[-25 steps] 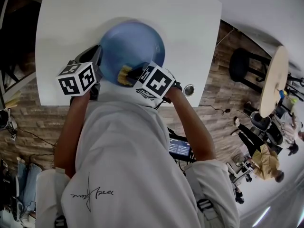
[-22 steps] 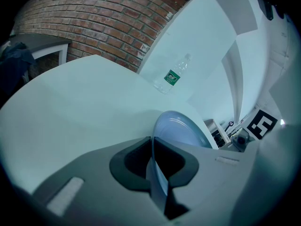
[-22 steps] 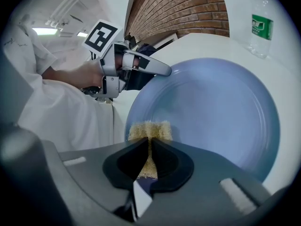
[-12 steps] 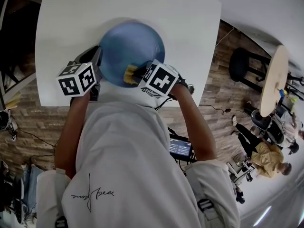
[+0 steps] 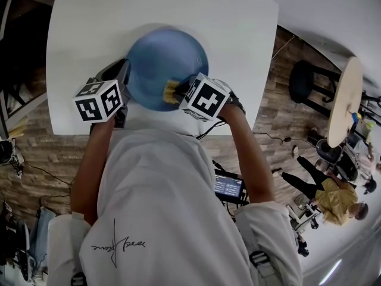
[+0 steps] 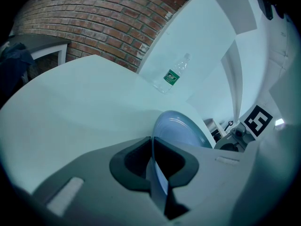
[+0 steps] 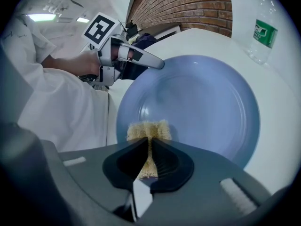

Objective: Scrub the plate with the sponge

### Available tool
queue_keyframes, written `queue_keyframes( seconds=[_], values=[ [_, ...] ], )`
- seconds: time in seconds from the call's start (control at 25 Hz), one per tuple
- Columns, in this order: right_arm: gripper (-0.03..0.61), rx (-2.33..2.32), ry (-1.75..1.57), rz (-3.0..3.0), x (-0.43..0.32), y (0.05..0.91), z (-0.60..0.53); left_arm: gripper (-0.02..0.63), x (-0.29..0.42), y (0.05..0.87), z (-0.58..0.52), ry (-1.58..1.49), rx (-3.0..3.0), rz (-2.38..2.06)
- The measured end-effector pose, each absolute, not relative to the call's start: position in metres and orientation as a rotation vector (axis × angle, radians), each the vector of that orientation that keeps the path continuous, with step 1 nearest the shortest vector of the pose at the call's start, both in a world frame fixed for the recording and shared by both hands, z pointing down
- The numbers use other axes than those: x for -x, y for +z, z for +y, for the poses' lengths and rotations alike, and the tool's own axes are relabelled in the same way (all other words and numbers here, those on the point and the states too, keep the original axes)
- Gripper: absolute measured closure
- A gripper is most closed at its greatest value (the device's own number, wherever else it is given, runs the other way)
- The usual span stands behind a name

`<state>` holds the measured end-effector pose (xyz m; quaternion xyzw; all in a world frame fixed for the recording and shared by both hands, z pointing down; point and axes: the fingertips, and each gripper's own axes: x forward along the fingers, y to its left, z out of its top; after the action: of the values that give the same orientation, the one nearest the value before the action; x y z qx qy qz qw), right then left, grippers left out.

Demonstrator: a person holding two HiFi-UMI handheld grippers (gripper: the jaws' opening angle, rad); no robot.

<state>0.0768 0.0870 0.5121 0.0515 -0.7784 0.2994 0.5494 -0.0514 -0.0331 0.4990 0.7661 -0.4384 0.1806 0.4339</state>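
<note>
- plate (image 5: 166, 58): round, smooth, glossy blue w/ a shallow raised rim, on the flat white table (image 5: 83, 28), right btwn the two grippers
- left gripper (image 5: 124, 76) is clamped on the plate's rim. In its own view the rim runs edge-on thru the dark padded jaws
- right gripper (image 5: 180, 92) is squeezed tight on the sponge (image 5: 171, 91), which is yellowish, rough and fuzzy. It's pinched flat in the middle, and the front end flares out past the tips onto the plate's near side
- both forearms bare, reaching fwd from a white shirt, elbows bent
- clear plastic bottle (image 7: 262, 29) w/ green label, beyond the plate
</note>
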Motion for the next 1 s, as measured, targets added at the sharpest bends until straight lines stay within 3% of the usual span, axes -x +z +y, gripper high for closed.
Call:
queue_keyframes(
  seconds=[1.0],
  values=[
    [0.543,-0.249,0.281,-1.665,-0.108,0.514,0.048,0.577,0.050,0.499,-0.031,0.447,-1.910,-1.089]
  ],
)
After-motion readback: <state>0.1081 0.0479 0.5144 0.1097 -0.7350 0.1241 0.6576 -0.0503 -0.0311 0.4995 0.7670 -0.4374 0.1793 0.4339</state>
